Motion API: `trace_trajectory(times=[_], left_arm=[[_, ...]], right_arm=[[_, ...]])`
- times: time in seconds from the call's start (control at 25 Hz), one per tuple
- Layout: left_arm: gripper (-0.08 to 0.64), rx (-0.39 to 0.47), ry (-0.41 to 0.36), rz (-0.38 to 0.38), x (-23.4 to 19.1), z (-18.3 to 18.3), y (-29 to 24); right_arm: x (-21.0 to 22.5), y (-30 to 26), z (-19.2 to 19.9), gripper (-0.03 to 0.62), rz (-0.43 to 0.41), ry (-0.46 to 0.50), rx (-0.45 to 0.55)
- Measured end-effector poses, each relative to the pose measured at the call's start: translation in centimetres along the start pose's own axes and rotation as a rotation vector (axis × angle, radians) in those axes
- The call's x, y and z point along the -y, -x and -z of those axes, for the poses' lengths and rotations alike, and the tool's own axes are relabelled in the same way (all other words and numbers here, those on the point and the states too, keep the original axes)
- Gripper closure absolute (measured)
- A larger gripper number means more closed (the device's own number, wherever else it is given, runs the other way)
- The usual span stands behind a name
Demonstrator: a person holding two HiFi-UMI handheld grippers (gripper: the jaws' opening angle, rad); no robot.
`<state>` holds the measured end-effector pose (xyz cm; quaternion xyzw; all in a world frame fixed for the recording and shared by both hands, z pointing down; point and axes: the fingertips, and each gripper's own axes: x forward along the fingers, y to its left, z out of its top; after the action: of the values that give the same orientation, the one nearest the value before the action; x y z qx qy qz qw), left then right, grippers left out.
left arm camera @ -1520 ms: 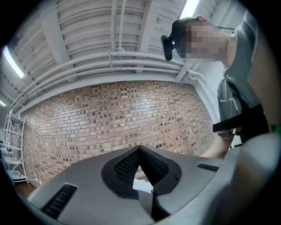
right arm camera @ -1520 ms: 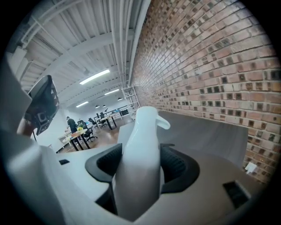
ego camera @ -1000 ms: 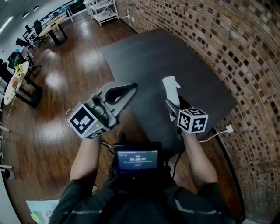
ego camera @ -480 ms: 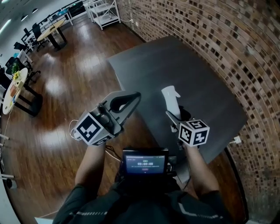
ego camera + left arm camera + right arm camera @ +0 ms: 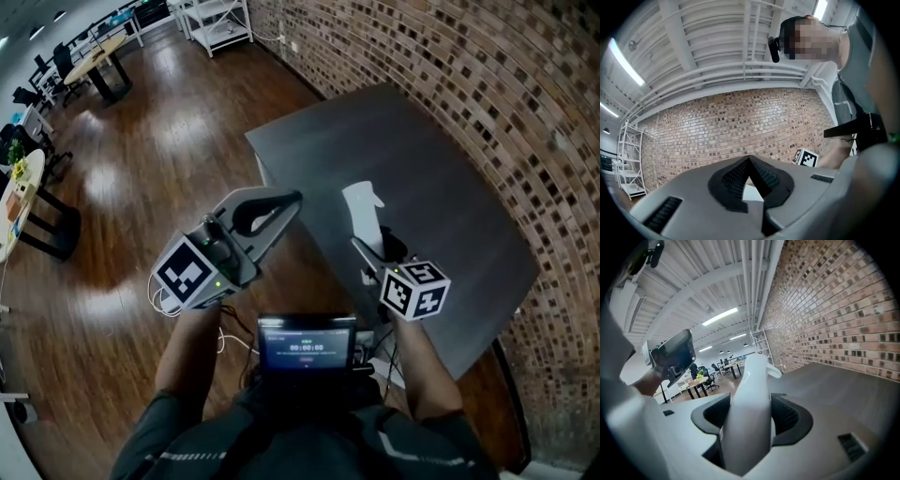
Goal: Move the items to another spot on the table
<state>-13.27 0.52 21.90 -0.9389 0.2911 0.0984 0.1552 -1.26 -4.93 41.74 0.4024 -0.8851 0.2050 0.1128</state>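
Observation:
A white spray bottle (image 5: 364,208) sticks out of my right gripper (image 5: 367,251), nozzle end pointing away from me, over the near left part of the dark grey table (image 5: 431,159). In the right gripper view the bottle's body (image 5: 749,413) fills the space between the two black pads (image 5: 790,417), and the right gripper (image 5: 751,420) is shut on it. My left gripper (image 5: 289,201) hangs to the left of the table over the floor. Its tips meet in the left gripper view (image 5: 749,162) with nothing between them.
A brick wall (image 5: 487,84) runs along the table's far and right sides. Wooden floor (image 5: 141,159) lies to the left, with a white shelf rack (image 5: 220,21) and desks with chairs (image 5: 80,61) far off. A small screen (image 5: 307,343) sits at my chest.
The head view has shifted, so the table's near corner now sits lower and further right in the picture. Both grippers keep their stance, and the bottle stays in the right one.

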Motion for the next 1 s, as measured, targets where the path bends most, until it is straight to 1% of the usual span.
trace_trajectory(times=[0.24,0.44,0.56,0.68,0.8,1.0], left_arm=[[0.566,0.011,0.007,-0.021,-6.1,-0.1,4.4],[0.566,0.023,-0.011,-0.058,-9.0,-0.3,7.3],[0.566,0.018,-0.006,-0.085,-10.6,-0.2,8.9],[0.566,0.006,-0.008,-0.092,-12.1,-0.1,9.5],[0.567,-0.003,-0.022,-0.076,-13.5,0.1,9.6],[0.566,0.006,-0.018,-0.045,-17.8,1.7,8.9]], right_arm=[[-4.5,-6.4,-2.6,0.313,-0.024,0.02,0.008],[-7.1,-10.7,-3.5,0.313,-0.065,0.047,-0.007],[-8.3,-12.8,-4.1,0.313,-0.086,0.051,-0.002],[-8.8,-14.7,-4.9,0.313,-0.096,0.047,0.008],[-8.5,-16.6,-5.5,0.313,-0.093,0.036,0.013],[-6.8,-20.4,-6.6,0.313,-0.063,0.005,0.026]])
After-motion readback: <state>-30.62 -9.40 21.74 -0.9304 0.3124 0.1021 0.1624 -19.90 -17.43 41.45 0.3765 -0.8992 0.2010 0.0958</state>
